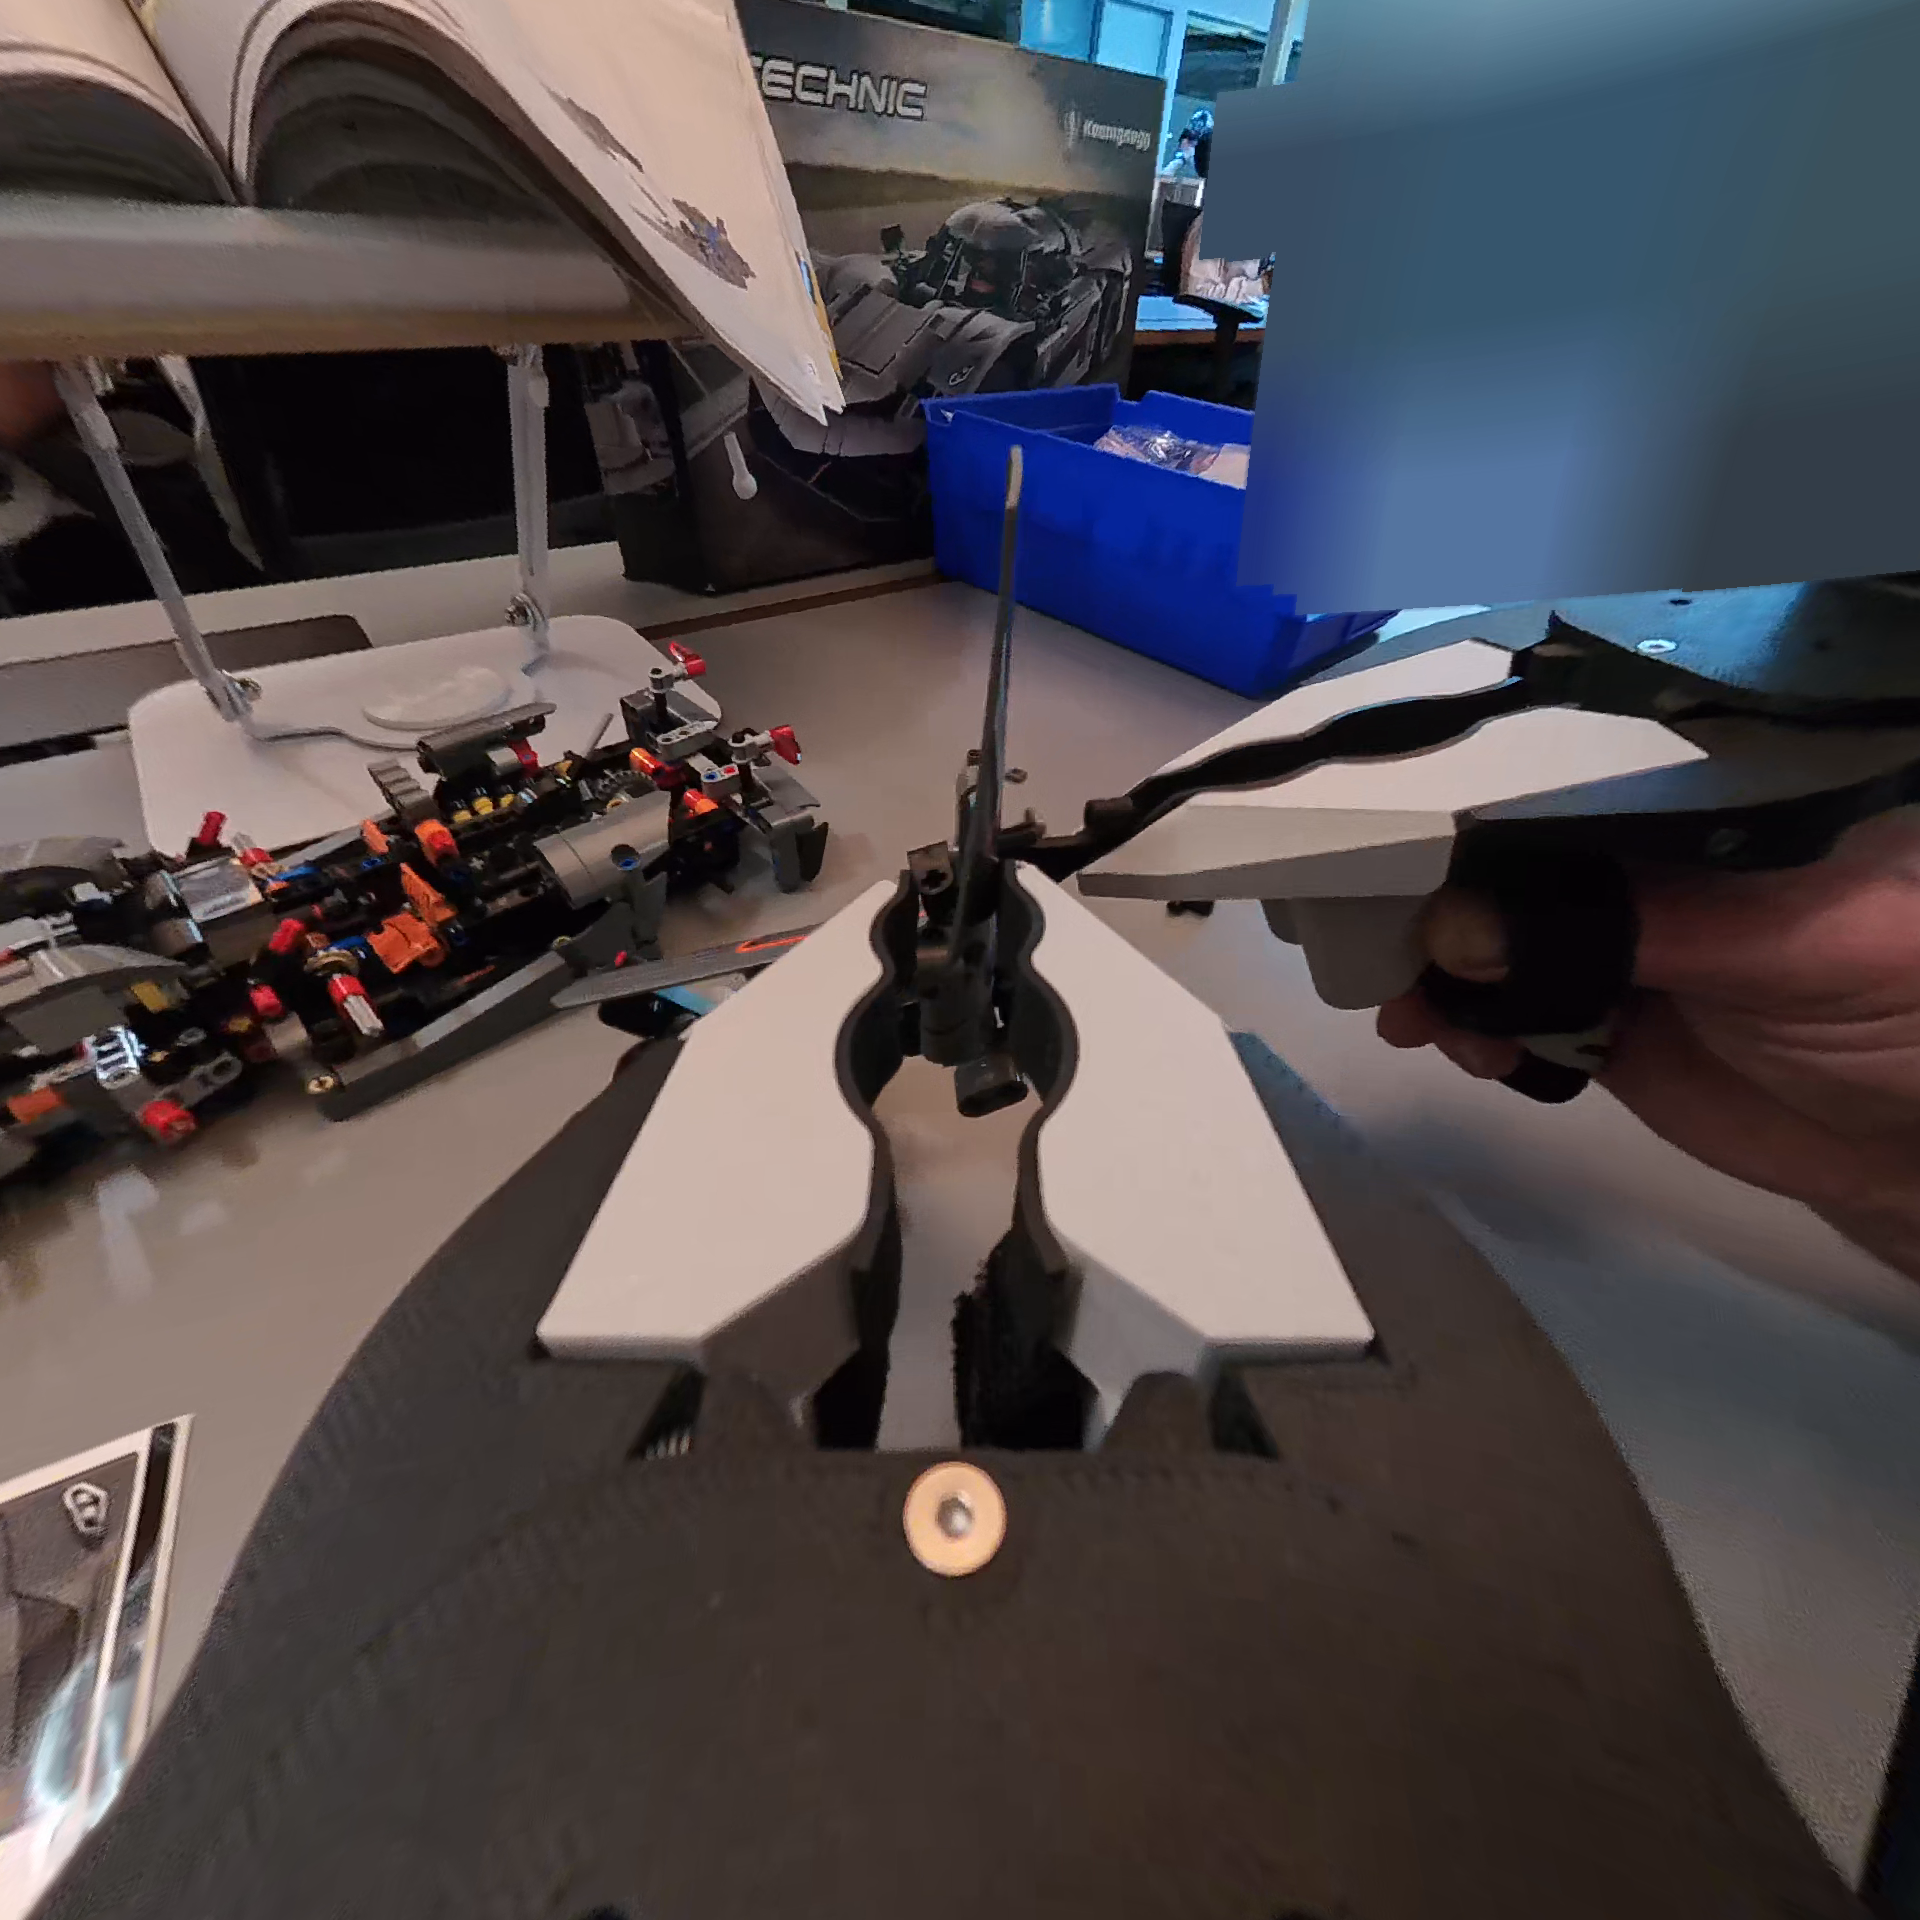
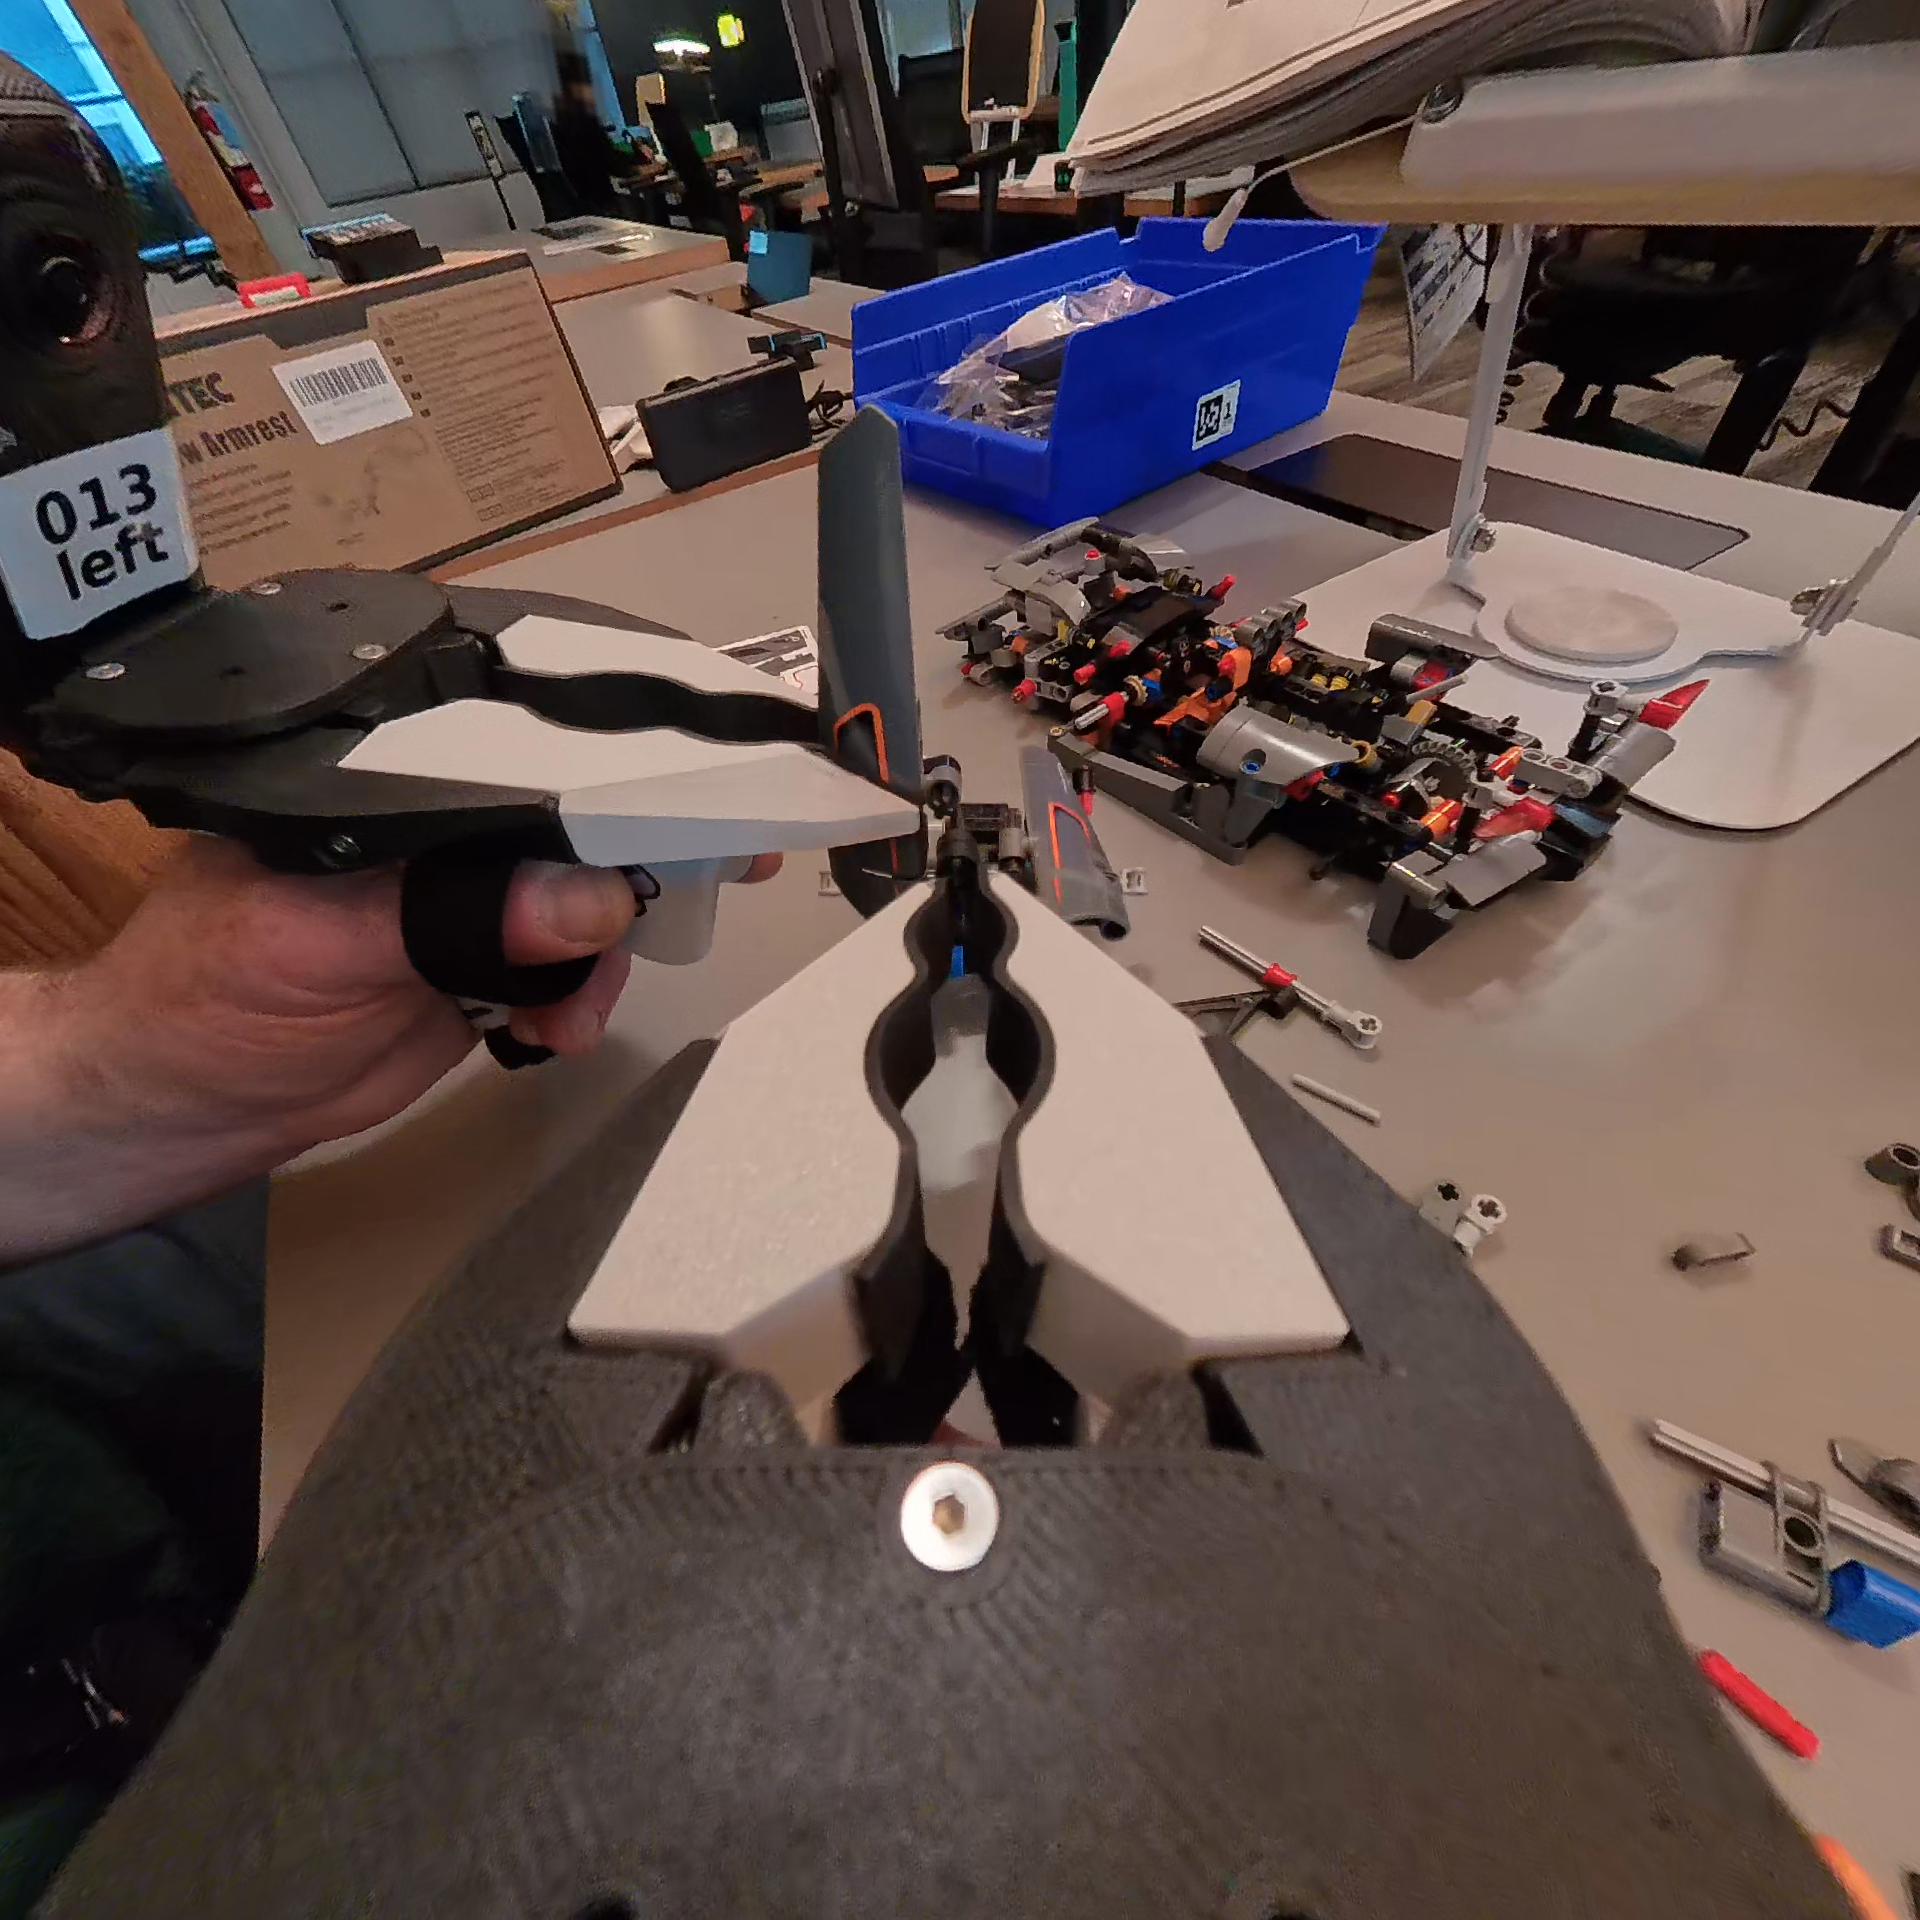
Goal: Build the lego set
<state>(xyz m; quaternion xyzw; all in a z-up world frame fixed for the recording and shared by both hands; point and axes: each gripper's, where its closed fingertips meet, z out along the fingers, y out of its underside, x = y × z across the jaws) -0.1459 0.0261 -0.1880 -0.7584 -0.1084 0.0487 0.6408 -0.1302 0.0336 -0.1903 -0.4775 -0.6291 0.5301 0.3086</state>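
My left gripper [image 1: 956, 883] is shut on a dark grey Lego sub-assembly [image 1: 951, 997] whose tall thin panel stands upright, edge-on. In the right wrist view the left gripper [image 2: 914, 800] comes in from the left, and the panel [image 2: 862, 582] shows an orange stripe. My right gripper [image 2: 961, 883] is shut on the small connector end of the same sub-assembly, with a blue piece [image 2: 961, 956] between its fingers. It reaches in from the right in the left wrist view [image 1: 1049, 842]. Both hold it above the table. The part-built Lego chassis [image 1: 416, 914] [image 2: 1299, 727] lies beyond.
A second dark panel [image 2: 1070, 842] lies by the chassis. Loose axles and connectors [image 2: 1288, 987] [image 2: 1787, 1538] are scattered at the right. A blue bin [image 1: 1091, 540] [image 2: 1091, 416] stands at the back. The instruction book [image 1: 416, 156] sits on a stand overhead, its base [image 2: 1714, 727] behind the chassis. The tips of both grippers are at nearly the same place. Both grippers' tips are roughly 30 cm from the instruction book [image 1: 416, 156].
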